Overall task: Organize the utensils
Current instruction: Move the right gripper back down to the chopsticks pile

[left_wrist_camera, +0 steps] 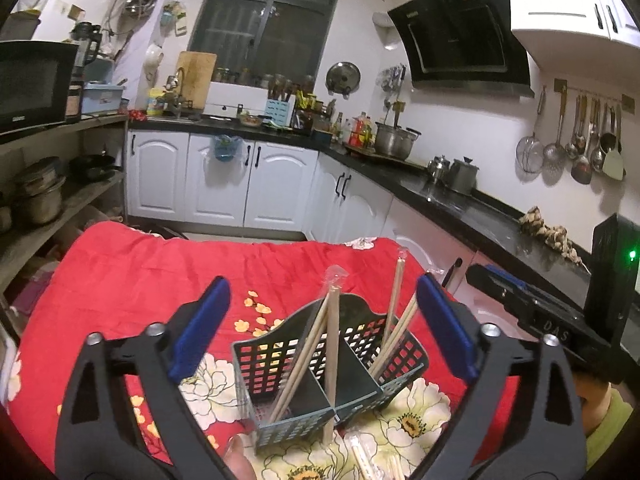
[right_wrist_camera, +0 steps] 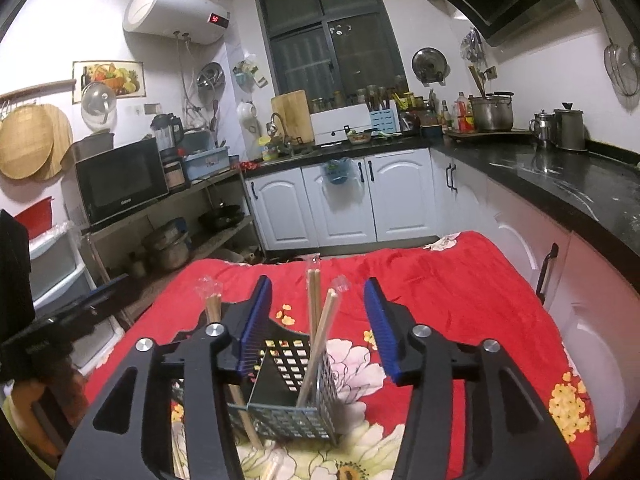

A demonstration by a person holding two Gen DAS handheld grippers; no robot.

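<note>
A dark green perforated utensil caddy (left_wrist_camera: 320, 364) with compartments stands on a red floral cloth (left_wrist_camera: 140, 280). Several plastic-wrapped wooden chopstick pairs (left_wrist_camera: 332, 344) lean upright in it. My left gripper (left_wrist_camera: 320, 328) is open, its blue pads on either side above the caddy, holding nothing. In the right wrist view the caddy (right_wrist_camera: 292, 392) sits between and below my right gripper (right_wrist_camera: 318, 328), which is open and empty; chopsticks (right_wrist_camera: 316, 344) stand between its pads. More wrapped chopsticks (left_wrist_camera: 368, 460) lie on the cloth in front of the caddy.
The right gripper's body (left_wrist_camera: 560, 320) shows at the right of the left wrist view. A black counter (right_wrist_camera: 560, 184) with a pot and kettles runs along the right. A shelf with a microwave (right_wrist_camera: 120, 180) stands at the left. White cabinets (right_wrist_camera: 340, 196) are behind.
</note>
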